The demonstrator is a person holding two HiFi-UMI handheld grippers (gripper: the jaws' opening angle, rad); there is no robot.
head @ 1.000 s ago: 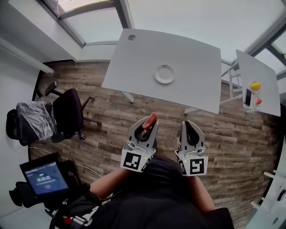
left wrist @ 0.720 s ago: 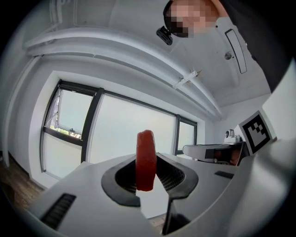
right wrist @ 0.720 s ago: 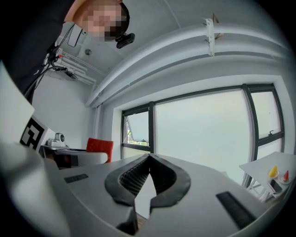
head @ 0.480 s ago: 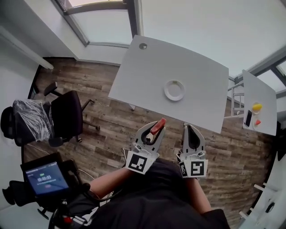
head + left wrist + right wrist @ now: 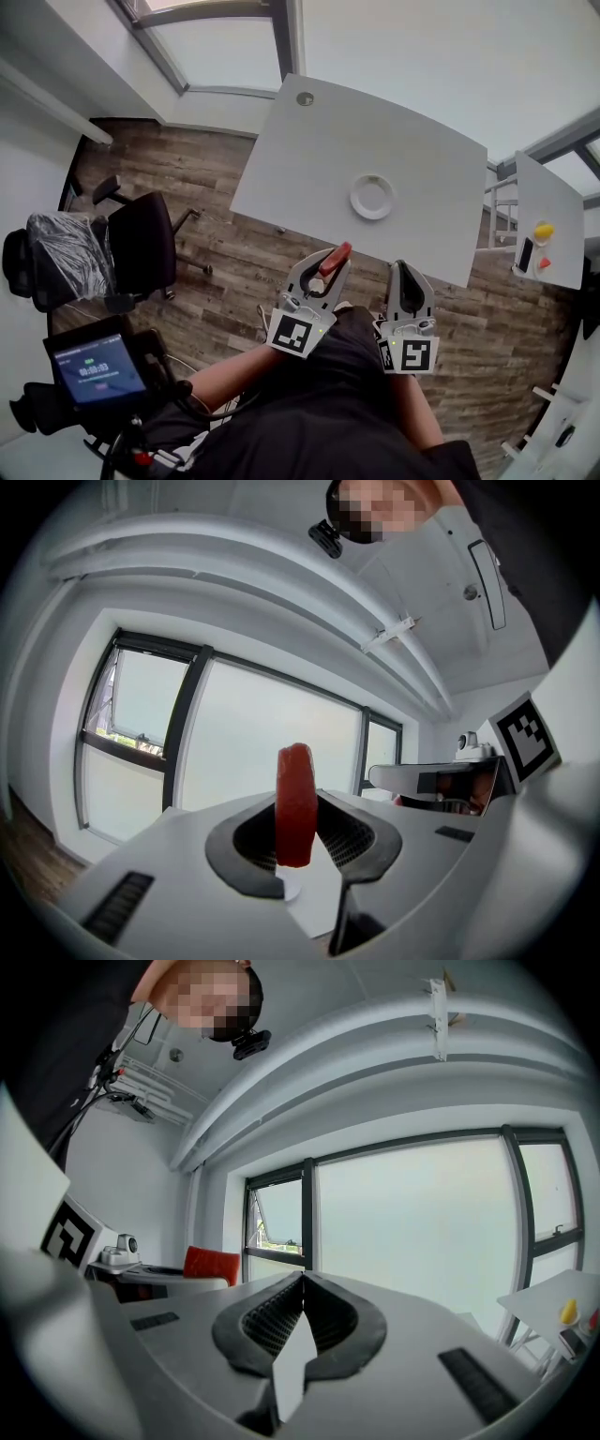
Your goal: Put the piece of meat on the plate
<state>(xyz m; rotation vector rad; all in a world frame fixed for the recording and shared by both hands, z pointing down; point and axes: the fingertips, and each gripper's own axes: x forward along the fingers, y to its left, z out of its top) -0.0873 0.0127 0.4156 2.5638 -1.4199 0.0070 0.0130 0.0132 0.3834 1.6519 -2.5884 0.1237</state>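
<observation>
Two grippers: held side by side above the wood floor, just short of the table's near edge.
Chair: black office chair at far left.
Screen: lit device at lower left, readout too small to read.
Left gripper: jaws clamped on the piece of meat, which stands upright between the pads with its red top poking out.
Plate: white, on the white table, ahead of the meat and well apart from it.
Right gripper: jaws pressed together, nothing between them.
Side table: far right, partly cut off; a yellow thing and a red thing on it, too small to identify.
</observation>
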